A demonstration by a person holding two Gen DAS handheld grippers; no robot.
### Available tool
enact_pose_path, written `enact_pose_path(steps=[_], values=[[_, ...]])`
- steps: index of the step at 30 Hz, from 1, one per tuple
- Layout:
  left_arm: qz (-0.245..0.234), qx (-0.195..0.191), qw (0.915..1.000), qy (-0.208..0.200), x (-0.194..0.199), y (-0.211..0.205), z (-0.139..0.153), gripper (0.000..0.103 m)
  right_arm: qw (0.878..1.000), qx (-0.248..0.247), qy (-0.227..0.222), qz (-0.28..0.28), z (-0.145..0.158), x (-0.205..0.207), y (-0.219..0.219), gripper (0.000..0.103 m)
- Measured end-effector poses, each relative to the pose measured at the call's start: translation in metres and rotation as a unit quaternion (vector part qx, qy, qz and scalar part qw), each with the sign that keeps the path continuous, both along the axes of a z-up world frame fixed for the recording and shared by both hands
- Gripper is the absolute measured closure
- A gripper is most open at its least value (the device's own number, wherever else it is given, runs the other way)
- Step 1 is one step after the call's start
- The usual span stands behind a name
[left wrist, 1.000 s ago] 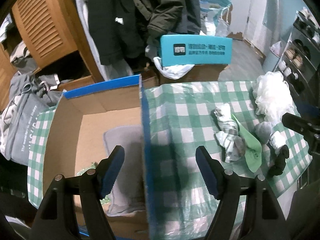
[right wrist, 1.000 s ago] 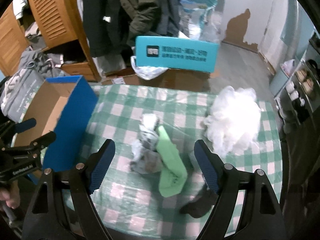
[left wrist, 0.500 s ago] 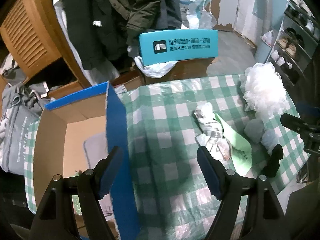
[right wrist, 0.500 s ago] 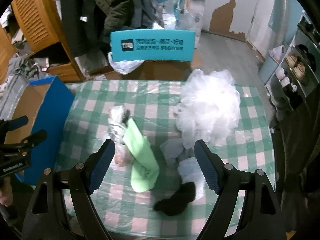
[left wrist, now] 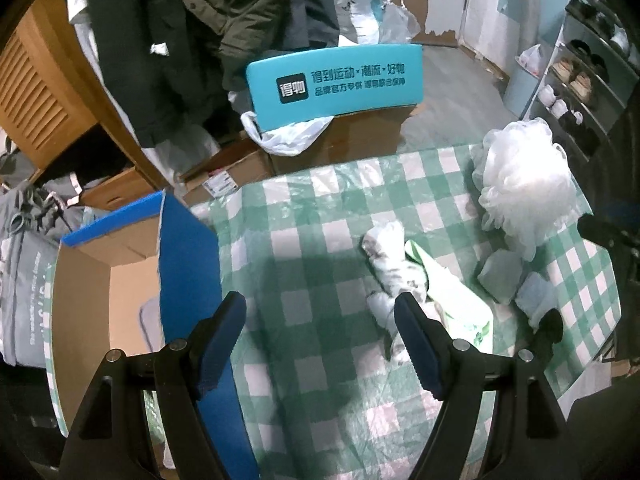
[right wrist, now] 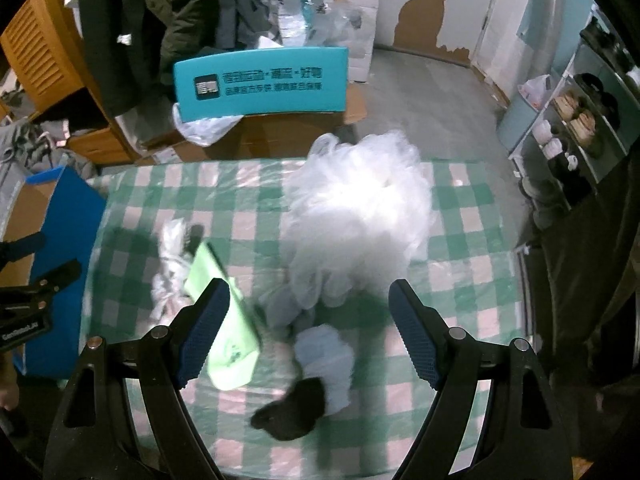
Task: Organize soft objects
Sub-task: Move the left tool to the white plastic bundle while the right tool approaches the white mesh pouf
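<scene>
Soft things lie on the green checked tablecloth [left wrist: 320,272]: a white mesh puff [left wrist: 524,188] [right wrist: 360,220], a grey-white crumpled cloth [left wrist: 394,276] [right wrist: 172,264], a light green cloth [left wrist: 460,308] [right wrist: 224,328], pale blue-grey pieces [left wrist: 500,276] [right wrist: 324,356] and a black piece [left wrist: 548,324] [right wrist: 292,412]. My left gripper [left wrist: 320,340] is open and empty above the table between the box and the cloths. My right gripper [right wrist: 308,336] is open and empty above the pale blue pieces.
An open cardboard box with blue walls [left wrist: 188,264] stands at the table's left, a grey cloth [left wrist: 150,324] inside. Behind the table are a teal sign [left wrist: 336,80] on cartons, hanging coats [left wrist: 224,20] and a shoe shelf [left wrist: 580,80] at right.
My left gripper has moved right, from over the box to over the table. My right gripper has moved right and closer, from the green cloth to the puff and pale blue pieces.
</scene>
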State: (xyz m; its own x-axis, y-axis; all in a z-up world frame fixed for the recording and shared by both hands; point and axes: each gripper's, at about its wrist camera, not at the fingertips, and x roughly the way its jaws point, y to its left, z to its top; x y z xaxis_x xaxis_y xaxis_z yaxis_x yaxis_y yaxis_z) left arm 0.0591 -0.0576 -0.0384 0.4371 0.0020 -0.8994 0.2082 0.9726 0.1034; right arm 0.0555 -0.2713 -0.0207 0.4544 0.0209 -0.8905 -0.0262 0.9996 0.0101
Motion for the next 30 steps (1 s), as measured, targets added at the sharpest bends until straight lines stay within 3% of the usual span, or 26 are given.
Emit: enact_pose_path(steps=[9, 13, 20, 25, 30], values=[[0.001, -0.006, 0.9998, 0.019, 0.035, -0.006, 0.001, 0.025, 0.999, -0.016, 0.030, -0.026, -0.014, 0.054, -0.006, 0.022], [-0.007, -0.001, 0.9996, 0.027, 0.047, -0.007, -0.008, 0.020, 0.998, -0.021, 0.053, -0.031, -0.032, 0.074, -0.005, 0.022], [0.014, -0.036, 0.9969, 0.068, 0.064, -0.002, -0.045, 0.020, 0.996, -0.021, 0.071, -0.048, -0.060, 0.095, -0.003, 0.021], [0.014, -0.036, 0.9951, 0.091, 0.069, -0.003, -0.069, 0.020, 0.993, -0.044, 0.096, -0.057, -0.084, 0.099, -0.001, 0.019], [0.033, -0.078, 0.9882, 0.128, 0.071, -0.002, -0.084, 0.020, 0.990, -0.065, 0.105, -0.070, -0.101, 0.103, -0.004, 0.017]])
